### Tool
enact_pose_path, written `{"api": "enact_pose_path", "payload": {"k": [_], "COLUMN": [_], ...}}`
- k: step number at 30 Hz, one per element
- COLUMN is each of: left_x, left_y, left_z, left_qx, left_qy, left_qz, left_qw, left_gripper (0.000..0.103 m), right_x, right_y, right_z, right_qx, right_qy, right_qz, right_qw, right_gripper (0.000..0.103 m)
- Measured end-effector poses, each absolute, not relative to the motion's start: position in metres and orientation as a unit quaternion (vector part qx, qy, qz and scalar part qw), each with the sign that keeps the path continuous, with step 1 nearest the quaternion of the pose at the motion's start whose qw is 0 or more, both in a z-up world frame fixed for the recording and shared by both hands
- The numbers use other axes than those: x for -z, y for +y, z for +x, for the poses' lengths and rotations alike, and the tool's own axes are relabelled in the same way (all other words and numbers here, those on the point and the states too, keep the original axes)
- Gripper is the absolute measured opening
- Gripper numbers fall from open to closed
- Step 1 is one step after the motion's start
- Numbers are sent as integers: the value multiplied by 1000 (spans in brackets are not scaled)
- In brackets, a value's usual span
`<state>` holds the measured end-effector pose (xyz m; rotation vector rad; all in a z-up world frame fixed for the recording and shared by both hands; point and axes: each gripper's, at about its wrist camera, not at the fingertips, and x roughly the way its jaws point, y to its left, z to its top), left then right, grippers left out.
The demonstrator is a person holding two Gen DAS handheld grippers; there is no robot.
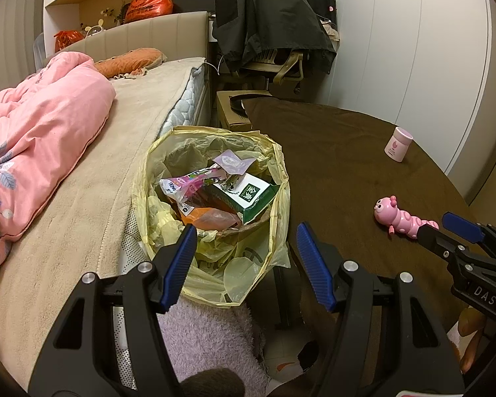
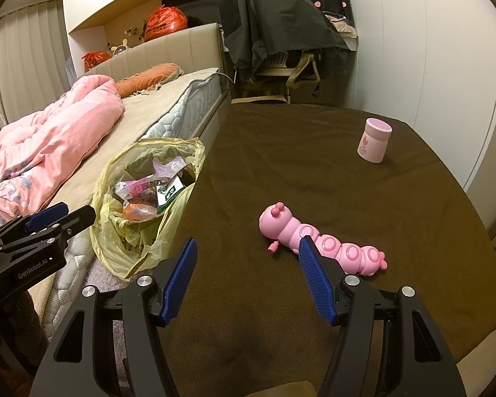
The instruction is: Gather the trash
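Observation:
A trash bin lined with a yellow bag [image 1: 168,152] [image 2: 115,178] stands between the bed and the table. It holds a green-and-white carton [image 1: 253,195], a pink wrapper [image 1: 195,183] and other trash. My left gripper [image 1: 246,231] is open and empty just above the bin's near rim; it also shows in the right wrist view [image 2: 61,213]. My right gripper [image 2: 244,248] is open and empty over the brown table, next to a pink caterpillar toy [image 2: 314,236] [image 1: 400,218]; it shows in the left wrist view [image 1: 441,223] too.
A pink cup [image 2: 373,139] [image 1: 398,144] stands at the table's far right. A brown cloth [image 2: 314,172] covers the table. A bed with a pink quilt [image 1: 43,125] is at the left. A chair draped with a dark jacket [image 1: 264,20] stands behind. A cardboard box [image 1: 229,109] sits beyond the bin.

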<state>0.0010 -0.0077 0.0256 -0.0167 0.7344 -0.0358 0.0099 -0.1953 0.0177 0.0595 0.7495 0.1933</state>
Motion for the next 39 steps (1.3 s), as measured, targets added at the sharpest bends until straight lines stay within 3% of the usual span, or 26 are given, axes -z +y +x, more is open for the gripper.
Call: {"api": "enact_pose_path", "payload": {"k": [39], "left_x": [-27], "left_y": [-6], "left_z": [-1], "left_qx": [19], "left_qy": [354], "left_qz": [-5], "left_qw": [935], "left_gripper": [60], "right_x": [-20], "right_y": [-191], "right_z": [8], "right_qx": [-93], "right_qy": [362], "right_qz": [31], "right_qw": [927], "right_gripper": [60]}}
